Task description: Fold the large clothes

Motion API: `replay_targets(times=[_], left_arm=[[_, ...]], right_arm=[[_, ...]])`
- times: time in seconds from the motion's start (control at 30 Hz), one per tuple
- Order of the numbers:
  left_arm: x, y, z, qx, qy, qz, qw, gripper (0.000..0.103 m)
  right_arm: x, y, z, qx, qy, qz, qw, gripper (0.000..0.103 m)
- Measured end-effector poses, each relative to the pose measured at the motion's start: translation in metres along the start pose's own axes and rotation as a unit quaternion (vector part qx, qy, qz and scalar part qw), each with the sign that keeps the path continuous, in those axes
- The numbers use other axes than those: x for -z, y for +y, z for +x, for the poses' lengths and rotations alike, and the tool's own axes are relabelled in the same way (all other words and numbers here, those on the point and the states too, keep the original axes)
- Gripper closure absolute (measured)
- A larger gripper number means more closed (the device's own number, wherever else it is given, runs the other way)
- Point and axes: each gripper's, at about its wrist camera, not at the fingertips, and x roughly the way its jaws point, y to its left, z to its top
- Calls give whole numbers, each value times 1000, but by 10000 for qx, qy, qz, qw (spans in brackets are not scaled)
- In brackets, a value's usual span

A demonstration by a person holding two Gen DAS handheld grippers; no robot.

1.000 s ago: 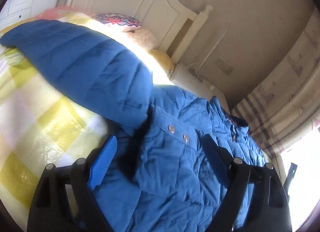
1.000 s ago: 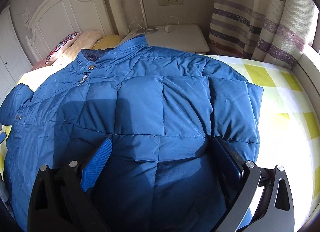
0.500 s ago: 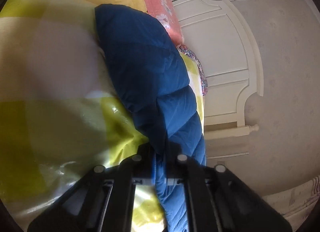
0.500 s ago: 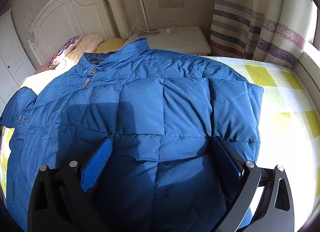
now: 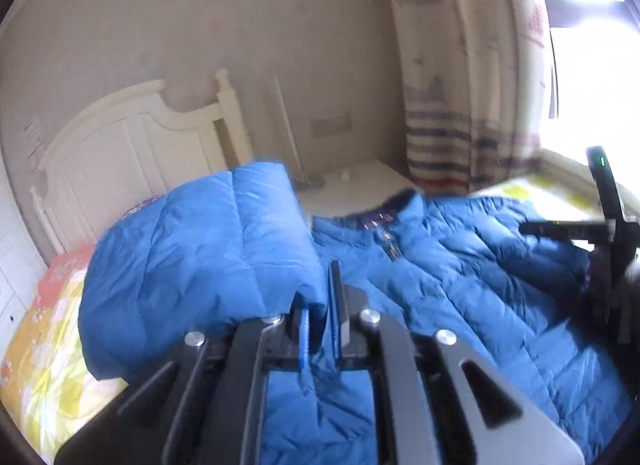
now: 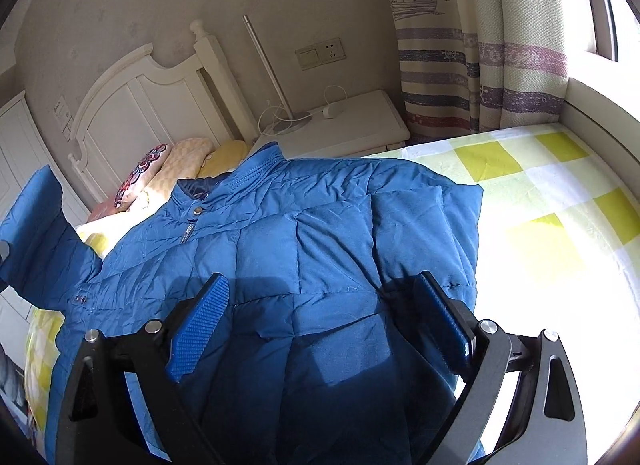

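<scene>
Jacket (image 6: 304, 265), big blue quilted one, lies spread front-up across the bed (image 6: 552, 201), collar (image 6: 256, 169) toward the headboard (image 6: 132, 113) and the nightstand (image 6: 352, 125). One side looks already folded in, its edge running straight down near the checked sheet on the window side.

Left gripper (image 5: 320, 325) has its jaws nearly together, pinched on blue fabric, and that is the sleeve (image 5: 200, 249), lifted clear of the bed and bulging up in front of the headboard. From the right wrist view the same sleeve (image 6: 36, 233) stands up at the far left edge of the bed, raised above the jacket's body. The left view is blurred, so the exact spot of the pinch on the cuff is hard to call.

Right gripper (image 6: 320, 329) sits with its jaws spread wide, blue pads either side of the lower quilted panels, holding nothing. Whether it presses down on the cloth or hovers just above, I cannot tell.

So the step in hand, by my reading, is the sleeve fold on the left side. Next move should be to carry that sleeve across and lay it flat over the chest, short of the opposite folded edge, then let go. Puffy down will spring back, so it wants a firm, low placement, and the right gripper could steady the body meanwhile.
</scene>
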Motion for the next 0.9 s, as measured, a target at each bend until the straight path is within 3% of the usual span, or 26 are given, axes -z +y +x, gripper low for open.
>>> replay_targets(times=[0.07, 0.1, 0.13, 0.17, 0.23, 0.3, 0.37, 0.43, 0.53, 0.57, 0.63, 0.67, 0.7, 0.73, 0.8, 0.9], left_arm=[[32, -62, 41, 369, 925, 767, 9921, 85], [56, -85, 51, 1, 1031, 1183, 9876, 85], [60, -100, 50, -404, 905, 1617, 9819, 85], [64, -105, 47, -586, 850, 1773, 9787, 84], [66, -101, 48, -565, 851, 1686, 9804, 79], [65, -86, 44, -267, 873, 1371, 9863, 73], [60, -69, 31, -114, 748, 1049, 9916, 54], [58, -46, 1, -160, 266, 599, 9977, 31], [55, 13, -33, -342, -265, -683, 9967, 12], [58, 39, -33, -491, -220, -1262, 9905, 12], [72, 85, -19, -791, 245, -2377, 9678, 17], [82, 103, -8, -816, 574, -2799, 9548, 23], [91, 116, 4, -836, 954, -3043, 9441, 37], [101, 123, 15, -848, 1317, -3125, 9369, 42], [112, 127, 31, -775, 1707, -3074, 9329, 39], [112, 127, 32, -903, 1705, -2998, 9343, 38]], right_arm=[[0, -1, 1, 40, 24, 21, 10000, 13], [0, 0, 3, 70, 81, -10, 9999, 13], [0, 1, 6, 83, 157, -41, 9998, 12], [-1, 2, 8, 69, 205, -49, 9998, 12], [0, 1, 10, 32, 254, -30, 9997, 12], [1, 0, 7, -5, 195, -9, 9998, 12], [1, -1, 6, -18, 164, 8, 9999, 12], [1, -1, 6, -20, 171, 5, 9999, 12], [1, -2, 6, -45, 193, 17, 9998, 12], [1, -2, 6, -49, 194, 13, 9998, 12], [1, -1, 6, -44, 185, 10, 9998, 12], [1, -1, 6, -31, 181, 1, 9998, 12], [2, 0, 5, -19, 178, -6, 9998, 12], [1, 0, 5, -8, 179, -11, 9998, 12], [1, 1, 6, 15, 196, -19, 9998, 12], [1, 2, 8, 50, 214, -44, 9997, 12]])
